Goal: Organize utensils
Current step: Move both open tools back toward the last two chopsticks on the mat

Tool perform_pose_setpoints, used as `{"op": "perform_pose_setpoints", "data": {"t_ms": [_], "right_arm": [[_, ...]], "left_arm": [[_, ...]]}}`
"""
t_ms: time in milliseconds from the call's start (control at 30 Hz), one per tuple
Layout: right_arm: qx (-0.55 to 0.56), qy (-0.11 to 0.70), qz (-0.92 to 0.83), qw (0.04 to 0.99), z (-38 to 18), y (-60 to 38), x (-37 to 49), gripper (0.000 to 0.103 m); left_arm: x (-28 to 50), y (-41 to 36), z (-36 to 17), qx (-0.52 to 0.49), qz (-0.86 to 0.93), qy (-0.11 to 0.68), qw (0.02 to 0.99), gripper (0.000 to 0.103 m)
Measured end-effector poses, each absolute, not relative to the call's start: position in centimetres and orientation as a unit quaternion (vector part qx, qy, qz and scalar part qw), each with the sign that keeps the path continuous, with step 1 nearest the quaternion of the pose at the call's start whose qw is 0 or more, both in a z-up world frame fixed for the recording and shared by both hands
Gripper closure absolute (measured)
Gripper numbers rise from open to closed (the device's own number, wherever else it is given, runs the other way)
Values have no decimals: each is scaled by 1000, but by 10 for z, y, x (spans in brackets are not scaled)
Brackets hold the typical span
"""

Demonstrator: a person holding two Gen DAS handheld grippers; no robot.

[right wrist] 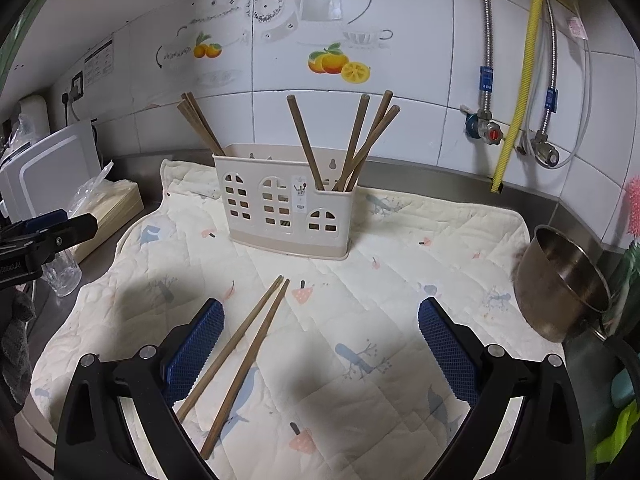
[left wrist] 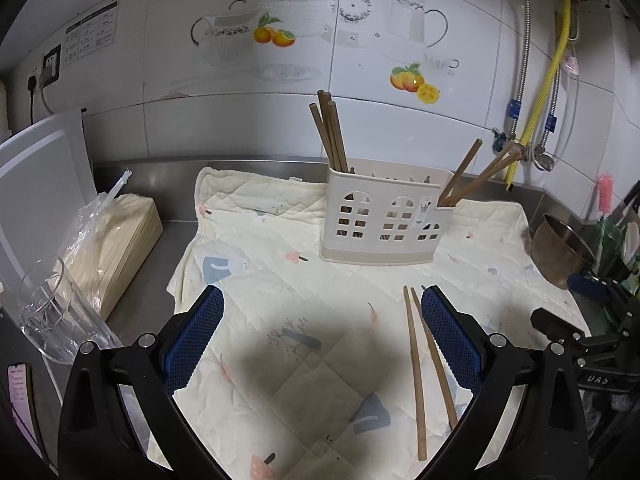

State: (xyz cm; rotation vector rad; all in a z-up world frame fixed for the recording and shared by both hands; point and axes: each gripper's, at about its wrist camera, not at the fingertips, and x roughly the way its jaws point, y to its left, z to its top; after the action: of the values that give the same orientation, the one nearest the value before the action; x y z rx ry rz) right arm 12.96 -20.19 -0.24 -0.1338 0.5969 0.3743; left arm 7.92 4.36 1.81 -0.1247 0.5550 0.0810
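Observation:
A cream utensil holder [left wrist: 384,216] [right wrist: 286,210] stands on a quilted cloth [left wrist: 312,320] [right wrist: 360,300]. Brown chopsticks stand in its left end [left wrist: 330,136] [right wrist: 200,124] and its right end [left wrist: 476,172] [right wrist: 356,144]. Two loose chopsticks [left wrist: 424,364] [right wrist: 244,356] lie on the cloth. My left gripper [left wrist: 322,300] is open and empty above the cloth, the loose pair by its right finger. My right gripper [right wrist: 320,312] is open and empty, the loose pair by its left finger.
A metal bowl [left wrist: 560,256] [right wrist: 564,284] sits at the cloth's right edge. A glass [left wrist: 52,312] [right wrist: 60,276], a bagged box [left wrist: 116,240] [right wrist: 116,204] and a white board [left wrist: 36,176] stand at the left. Pipes and valves [right wrist: 504,128] line the tiled wall.

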Motion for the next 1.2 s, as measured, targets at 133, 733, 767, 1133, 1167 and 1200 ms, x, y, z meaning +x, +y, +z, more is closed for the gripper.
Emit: {"op": "perform_pose_setpoints", "data": {"t_ms": [133, 733, 767, 1133, 1167, 1200], "right_arm": [[-67, 299, 185, 934, -8, -200, 126, 9], [-69, 331, 185, 923, -39, -183, 114, 9], [-68, 333, 185, 922, -41, -182, 114, 9], [-51, 370, 210, 904, -70, -166, 109, 38], [-49, 374, 213, 901, -72, -165, 109, 42], [-46, 378, 216, 899, -75, -163, 108, 47]], "left_arm": [[78, 42, 17, -60, 39, 275, 959, 5], [72, 42, 5, -60, 42, 285, 956, 5], [71, 43, 4, -61, 42, 286, 955, 5], [70, 48, -6, -71, 43, 292, 953, 5], [70, 48, -6, -72, 44, 293, 952, 5], [71, 49, -8, -73, 44, 294, 952, 5]]}}
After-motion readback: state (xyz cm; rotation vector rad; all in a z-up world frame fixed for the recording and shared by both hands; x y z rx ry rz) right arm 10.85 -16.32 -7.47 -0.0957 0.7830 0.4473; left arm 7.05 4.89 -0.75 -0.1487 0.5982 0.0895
